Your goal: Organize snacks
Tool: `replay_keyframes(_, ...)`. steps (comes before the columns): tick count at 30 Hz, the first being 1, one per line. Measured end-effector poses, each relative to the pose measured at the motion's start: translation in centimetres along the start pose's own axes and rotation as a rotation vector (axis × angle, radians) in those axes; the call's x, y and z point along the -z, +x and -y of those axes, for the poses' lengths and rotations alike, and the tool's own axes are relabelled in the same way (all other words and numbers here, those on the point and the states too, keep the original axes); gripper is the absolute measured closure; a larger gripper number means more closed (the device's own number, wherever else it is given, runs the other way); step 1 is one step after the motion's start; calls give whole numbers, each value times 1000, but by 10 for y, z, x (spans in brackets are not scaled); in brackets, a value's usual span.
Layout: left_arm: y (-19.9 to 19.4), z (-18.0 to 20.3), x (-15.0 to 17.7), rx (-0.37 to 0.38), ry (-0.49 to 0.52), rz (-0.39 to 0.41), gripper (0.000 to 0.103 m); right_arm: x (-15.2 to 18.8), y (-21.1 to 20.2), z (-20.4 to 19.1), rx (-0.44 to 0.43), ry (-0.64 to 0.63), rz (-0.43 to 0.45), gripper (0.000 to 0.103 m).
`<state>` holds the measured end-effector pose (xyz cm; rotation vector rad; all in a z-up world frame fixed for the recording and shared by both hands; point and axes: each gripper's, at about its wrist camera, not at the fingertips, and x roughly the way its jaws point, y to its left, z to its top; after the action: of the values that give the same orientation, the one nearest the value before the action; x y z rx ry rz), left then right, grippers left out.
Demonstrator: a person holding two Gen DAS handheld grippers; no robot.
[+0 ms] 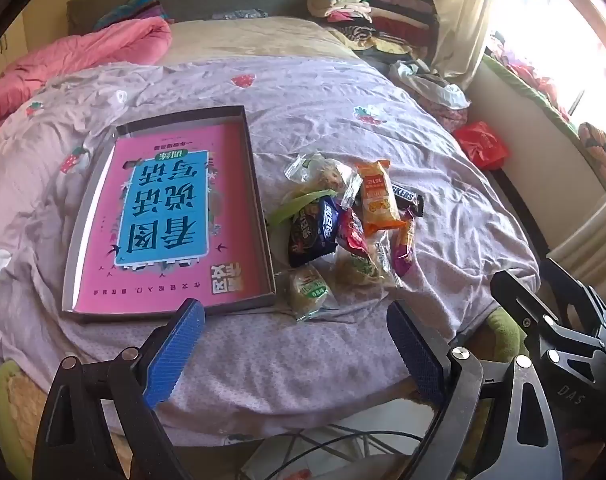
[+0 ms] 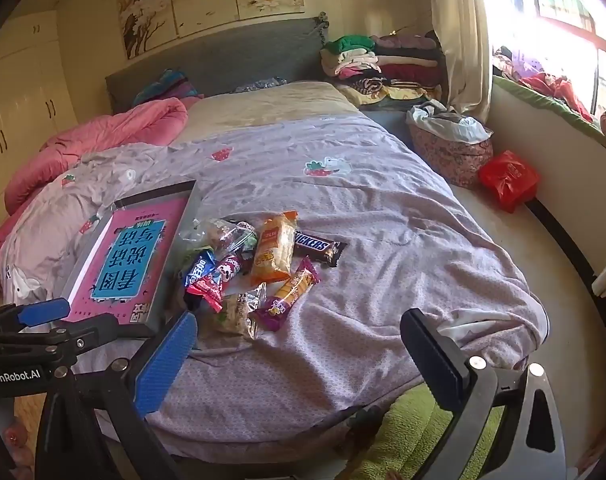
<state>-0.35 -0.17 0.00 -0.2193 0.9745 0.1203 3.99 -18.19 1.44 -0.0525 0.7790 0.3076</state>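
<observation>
A pile of wrapped snacks lies on the lilac bedspread, right of a shallow grey box with a pink and blue printed bottom. The pile includes an orange packet, a Snickers bar, a blue Oreo pack, a purple-ended stick and a green-labelled cake. The box also shows in the right wrist view. My left gripper is open and empty, short of the pile at the bed's near edge. My right gripper is open and empty, also short of the pile.
A pink quilt lies at the bed's far left. Folded clothes are stacked at the far right by the headboard. A fabric basket and a red bag sit on the floor beside the bed. Cables lie below the near edge.
</observation>
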Motion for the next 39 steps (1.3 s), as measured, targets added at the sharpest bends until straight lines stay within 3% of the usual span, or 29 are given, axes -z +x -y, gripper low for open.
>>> replay_keyframes(39, 5, 7, -1, 2, 27, -9, 10, 0, 2, -7, 12, -22, 0, 0)
